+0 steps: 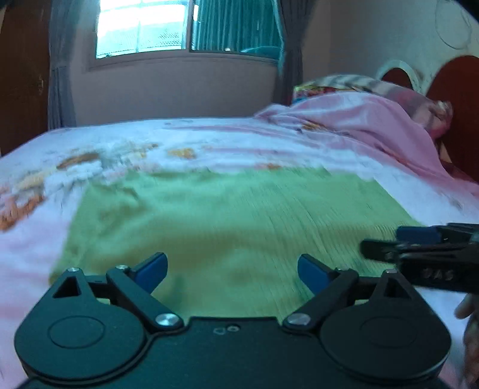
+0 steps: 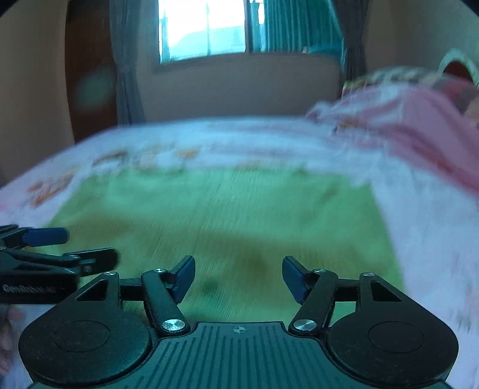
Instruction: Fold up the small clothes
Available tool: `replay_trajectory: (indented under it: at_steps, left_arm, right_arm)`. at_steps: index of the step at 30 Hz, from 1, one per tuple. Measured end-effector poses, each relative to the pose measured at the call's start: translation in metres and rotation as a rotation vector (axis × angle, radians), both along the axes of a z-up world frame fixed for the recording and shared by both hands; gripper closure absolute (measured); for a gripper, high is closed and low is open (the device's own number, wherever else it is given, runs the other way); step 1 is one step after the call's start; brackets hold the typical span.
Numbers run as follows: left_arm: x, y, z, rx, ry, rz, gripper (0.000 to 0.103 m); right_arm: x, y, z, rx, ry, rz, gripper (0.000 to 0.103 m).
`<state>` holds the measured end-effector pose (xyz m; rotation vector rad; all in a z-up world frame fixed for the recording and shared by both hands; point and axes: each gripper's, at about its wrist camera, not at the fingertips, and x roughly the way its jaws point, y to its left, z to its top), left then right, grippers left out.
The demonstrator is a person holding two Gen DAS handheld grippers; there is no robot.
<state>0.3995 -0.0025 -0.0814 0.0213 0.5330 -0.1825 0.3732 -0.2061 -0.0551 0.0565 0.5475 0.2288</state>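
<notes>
A green garment lies flat on the bed, blurred by motion; it also fills the middle of the right wrist view. My left gripper is open and empty, just above the garment's near edge. My right gripper is open and empty over the same near edge. The right gripper shows at the right of the left wrist view, and the left gripper at the left of the right wrist view.
The bed has a white and pink patterned cover. A pink blanket and pillows are heaped at the right by a red headboard. A window and curtains are behind.
</notes>
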Motion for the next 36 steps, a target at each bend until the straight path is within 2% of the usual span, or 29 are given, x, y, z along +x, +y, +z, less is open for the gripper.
replay_trajectory:
  at_steps: [5, 6, 7, 8, 10, 13, 15, 16, 18, 20, 22, 24, 25, 28, 31, 34, 35, 36]
  left_arm:
    - [0.063, 0.001, 0.008, 0.024, 0.039, 0.025, 0.010]
    - [0.078, -0.001, 0.002, 0.036, 0.072, 0.021, 0.008]
    - [0.089, -0.003, -0.008, 0.051, 0.138, 0.008, 0.007]
    - [0.099, -0.005, -0.021, 0.076, 0.200, -0.011, 0.005]
    - [0.093, -0.001, -0.017, 0.083, 0.164, -0.030, 0.005]
    - [0.063, 0.027, 0.000, 0.038, 0.092, -0.048, 0.005]
    - [0.047, 0.054, 0.006, 0.075, 0.054, -0.045, 0.004]
    - [0.042, 0.067, 0.007, 0.091, 0.040, -0.036, 0.004]
    - [0.040, 0.098, 0.005, 0.086, 0.061, 0.012, 0.002]
    - [0.045, 0.128, -0.005, 0.010, 0.147, 0.060, 0.002]
    - [0.049, 0.147, -0.019, -0.068, 0.227, 0.076, 0.002]
    - [0.047, 0.153, -0.019, -0.109, 0.215, 0.060, 0.002]
    - [0.047, 0.156, -0.017, -0.134, 0.211, 0.057, 0.002]
    - [0.047, 0.167, -0.013, -0.309, 0.189, -0.018, 0.002]
    - [0.061, 0.191, -0.024, -0.520, 0.241, -0.061, 0.004]
    - [0.077, 0.211, -0.033, -0.685, 0.269, -0.101, 0.007]
    - [0.082, 0.216, -0.034, -0.712, 0.277, -0.110, 0.014]
    - [0.088, 0.220, -0.036, -0.724, 0.287, -0.116, 0.036]
  right_arm:
    - [0.073, -0.004, -0.003, -0.036, 0.067, -0.050, 0.039]
    - [0.085, -0.005, -0.009, -0.052, 0.103, -0.044, 0.039]
    - [0.097, -0.003, -0.017, -0.077, 0.157, -0.038, 0.036]
    - [0.101, -0.001, -0.021, -0.093, 0.170, -0.037, 0.033]
    - [0.098, 0.002, -0.015, -0.127, 0.166, -0.023, 0.032]
    - [0.072, -0.024, 0.002, -0.025, 0.063, -0.018, 0.029]
    - [0.056, -0.042, 0.006, 0.011, 0.013, -0.021, 0.005]
    - [0.047, -0.050, 0.007, 0.009, -0.016, -0.036, 0.000]
    - [0.037, -0.062, 0.006, 0.012, -0.024, -0.037, 0.000]
    - [0.037, -0.066, 0.000, -0.026, 0.006, -0.068, 0.000]
    - [0.045, -0.063, -0.015, -0.089, 0.095, -0.098, 0.000]
    - [0.051, -0.062, -0.024, -0.104, 0.150, -0.098, 0.000]
    - [0.048, -0.063, -0.020, -0.096, 0.130, -0.104, 0.000]
    - [0.030, -0.069, -0.002, -0.070, 0.022, -0.132, 0.000]
    - [0.022, -0.079, 0.007, 0.007, -0.018, -0.104, 0.000]
    - [0.016, -0.090, 0.013, 0.059, -0.061, -0.094, 0.000]
    - [0.015, -0.095, 0.015, 0.084, -0.075, -0.100, 0.000]
    - [0.016, -0.100, 0.015, 0.100, -0.082, -0.106, 0.000]
